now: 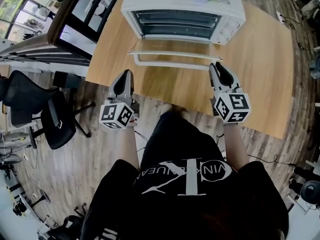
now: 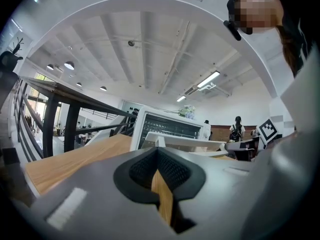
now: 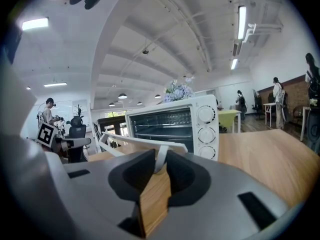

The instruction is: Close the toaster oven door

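Nearest the person, the left gripper [image 1: 124,79] and right gripper [image 1: 218,69] both hover low over the wooden table [image 1: 260,74], jaws drawn together on nothing, with only a sliver of tabletop showing between the pads. Just ahead lies the white handle [image 1: 172,63], its long axis running side to side. The right gripper sits just beside its right end; the left hangs further back. Beyond, the glass door [image 1: 172,48] lies folded flat, fully open, before the white toaster oven [image 1: 182,4] with its racks bare.
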Demonstrator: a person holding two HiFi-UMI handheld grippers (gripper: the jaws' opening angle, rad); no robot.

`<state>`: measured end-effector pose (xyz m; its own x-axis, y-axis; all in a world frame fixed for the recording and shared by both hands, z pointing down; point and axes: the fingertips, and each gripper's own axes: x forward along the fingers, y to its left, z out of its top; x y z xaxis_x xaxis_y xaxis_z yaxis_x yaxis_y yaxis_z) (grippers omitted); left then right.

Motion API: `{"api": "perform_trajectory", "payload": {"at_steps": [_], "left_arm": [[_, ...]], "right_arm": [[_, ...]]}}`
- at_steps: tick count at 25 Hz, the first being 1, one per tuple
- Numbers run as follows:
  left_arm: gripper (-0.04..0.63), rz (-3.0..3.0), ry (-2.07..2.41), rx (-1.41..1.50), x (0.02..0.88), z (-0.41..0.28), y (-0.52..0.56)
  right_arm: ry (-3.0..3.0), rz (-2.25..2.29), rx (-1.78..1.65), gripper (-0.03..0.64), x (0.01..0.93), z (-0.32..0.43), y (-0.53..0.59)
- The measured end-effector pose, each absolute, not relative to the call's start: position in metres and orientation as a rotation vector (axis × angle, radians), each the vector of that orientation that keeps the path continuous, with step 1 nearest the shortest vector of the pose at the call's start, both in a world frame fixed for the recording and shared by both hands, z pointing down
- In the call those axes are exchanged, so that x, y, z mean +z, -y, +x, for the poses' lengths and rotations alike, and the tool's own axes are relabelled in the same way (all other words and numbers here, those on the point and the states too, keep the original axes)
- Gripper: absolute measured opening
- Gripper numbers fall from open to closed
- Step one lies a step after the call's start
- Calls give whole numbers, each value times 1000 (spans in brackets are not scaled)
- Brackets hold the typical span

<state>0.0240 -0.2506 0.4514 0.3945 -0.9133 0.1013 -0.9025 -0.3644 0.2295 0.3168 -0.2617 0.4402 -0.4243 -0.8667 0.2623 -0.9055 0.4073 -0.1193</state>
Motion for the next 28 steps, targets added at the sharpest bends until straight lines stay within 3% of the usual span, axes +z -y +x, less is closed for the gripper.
{"api": "perform_trajectory", "payload": {"at_steps": [28], "left_arm": [[-2,2526,1473,-54,426,27,332]], "right_arm": [[2477,1730,260,43,385,324,325]]}}
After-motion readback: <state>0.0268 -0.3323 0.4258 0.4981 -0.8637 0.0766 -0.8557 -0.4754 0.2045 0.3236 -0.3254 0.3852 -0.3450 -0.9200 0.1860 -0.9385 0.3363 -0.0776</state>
